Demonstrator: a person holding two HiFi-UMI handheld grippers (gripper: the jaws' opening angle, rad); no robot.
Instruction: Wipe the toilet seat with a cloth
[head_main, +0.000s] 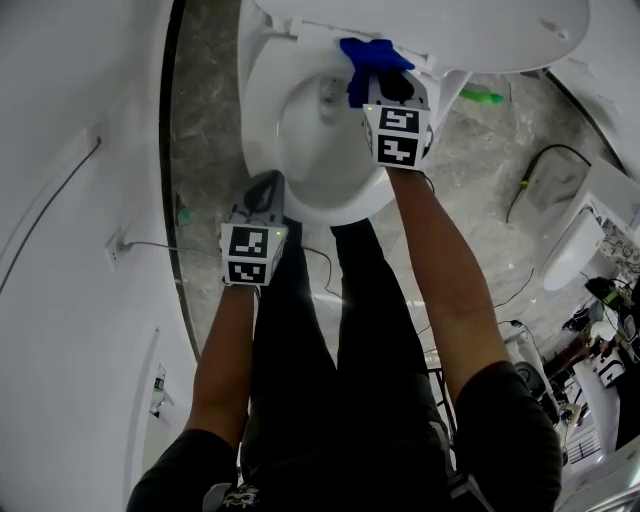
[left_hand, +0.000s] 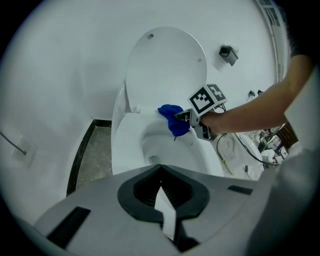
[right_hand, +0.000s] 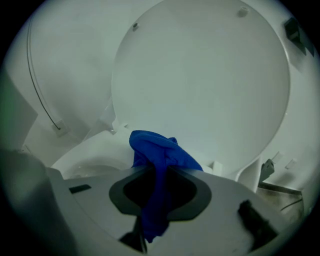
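- Lid (right_hand: 200, 85) stands raised in the upper frame. There is open room over the bowl, and a wall is close at left.
- Seat (head_main: 262, 110): a hard, smooth, curved rim, probably slippery.
- Cloth (head_main: 370, 62), top centre at the seat's back, looks soft, light and limp, and is best held by a bunched fold.
- Right gripper (head_main: 385, 85) pinches the cloth.
- Left gripper (head_main: 263, 190) is pressed together and empty, beside the front rim.

I see dim, flat, bluish light; both gripper views bend at dark, vignetted edges, slightly soft.
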